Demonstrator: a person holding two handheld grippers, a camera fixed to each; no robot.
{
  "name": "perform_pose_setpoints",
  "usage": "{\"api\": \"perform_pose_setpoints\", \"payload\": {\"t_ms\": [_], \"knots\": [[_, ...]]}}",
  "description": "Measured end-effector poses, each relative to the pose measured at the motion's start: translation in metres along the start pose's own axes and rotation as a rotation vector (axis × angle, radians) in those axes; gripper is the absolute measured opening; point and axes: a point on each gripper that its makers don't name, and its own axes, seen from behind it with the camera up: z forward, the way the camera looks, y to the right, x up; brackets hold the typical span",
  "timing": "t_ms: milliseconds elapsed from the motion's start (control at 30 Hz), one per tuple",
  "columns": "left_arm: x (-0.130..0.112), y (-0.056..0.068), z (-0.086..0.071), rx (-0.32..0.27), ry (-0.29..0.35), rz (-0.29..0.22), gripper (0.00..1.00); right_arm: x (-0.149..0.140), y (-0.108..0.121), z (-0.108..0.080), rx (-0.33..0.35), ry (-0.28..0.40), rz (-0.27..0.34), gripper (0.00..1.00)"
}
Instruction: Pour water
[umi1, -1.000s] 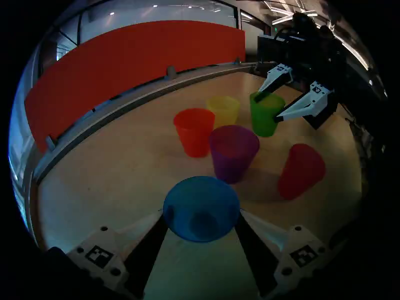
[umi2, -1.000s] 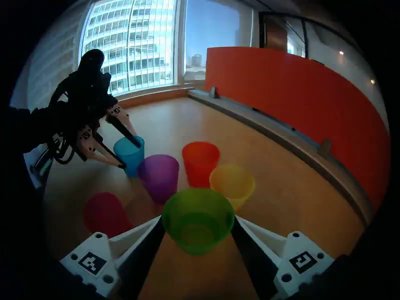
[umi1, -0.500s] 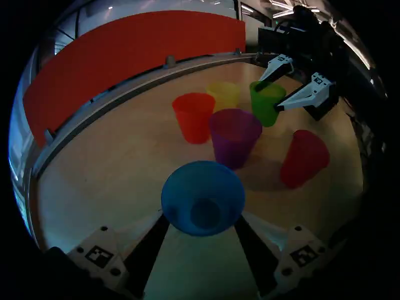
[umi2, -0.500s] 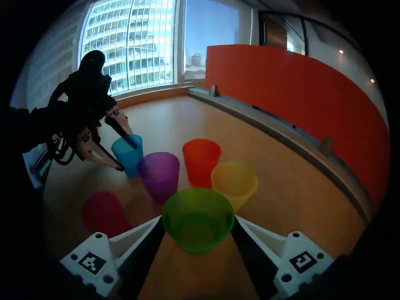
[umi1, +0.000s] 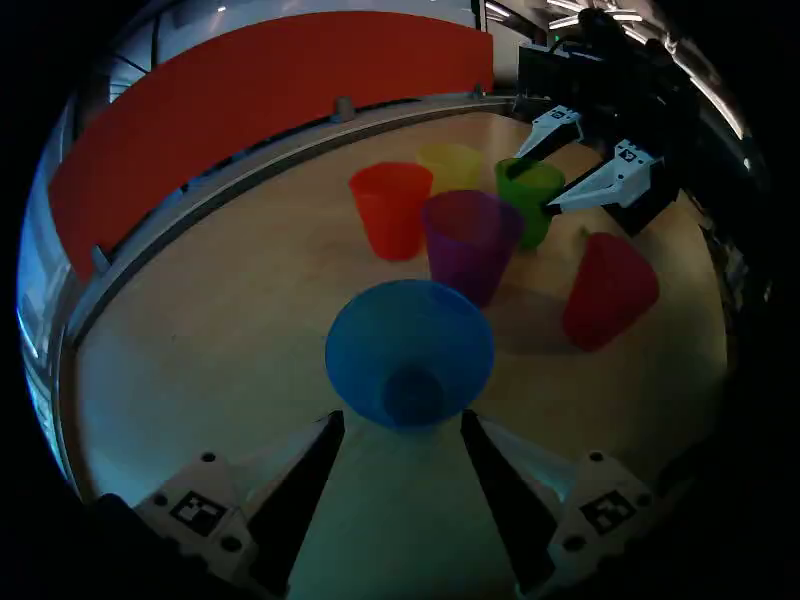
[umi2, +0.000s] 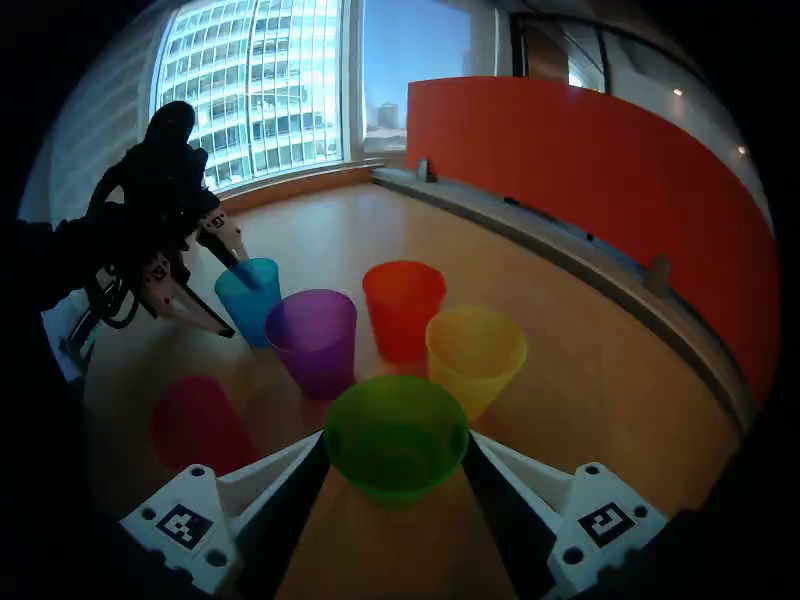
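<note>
A blue cup (umi1: 408, 352) sits between the fingers of my left gripper (umi1: 402, 425), which is shut on its lower part; I look down into its open mouth. The right gripper view shows that blue cup (umi2: 248, 298) upright at the far left, with the left gripper (umi2: 215, 290) and a dark-sleeved hand on it. My right gripper (umi2: 396, 470) is shut on a green cup (umi2: 396, 436). In the left gripper view the green cup (umi1: 528, 195) stands at the far right inside the right gripper (umi1: 560, 180). I cannot tell whether either cup holds water.
On the wooden table (umi1: 230, 330) between the grippers stand a purple cup (umi1: 470, 245), an orange cup (umi1: 391, 208) and a yellow cup (umi1: 450, 165). A red cup (umi1: 610, 290) stands upside down. An orange partition (umi2: 600, 170) runs along the table's far edge.
In the left gripper view the blue cup and the other cups have slid upward, and the blue cup now sits nearer the fingertips. The green cup stays fixed in the right gripper.
</note>
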Motion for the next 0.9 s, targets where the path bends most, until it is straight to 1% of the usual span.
{"api": "perform_pose_setpoints", "payload": {"t_ms": [267, 467, 667, 900], "knots": [[-0.010, 0.003, -0.005, -0.004, -0.013, -0.002, 0.87, -0.004, -0.003, 0.001, -0.001, -0.001, -0.004, 0.92], [-0.010, 0.005, -0.008, -0.004, -0.012, 0.000, 0.86, -0.005, -0.004, 0.000, -0.010, 0.002, -0.010, 0.93], [-0.011, 0.004, -0.010, 0.004, -0.010, -0.007, 0.86, -0.009, -0.004, -0.001, -0.017, -0.005, 0.004, 1.00], [-0.014, 0.001, -0.019, 0.022, -0.002, -0.023, 0.87, -0.014, -0.004, -0.013, -0.032, 0.009, 0.032, 1.00]]}}
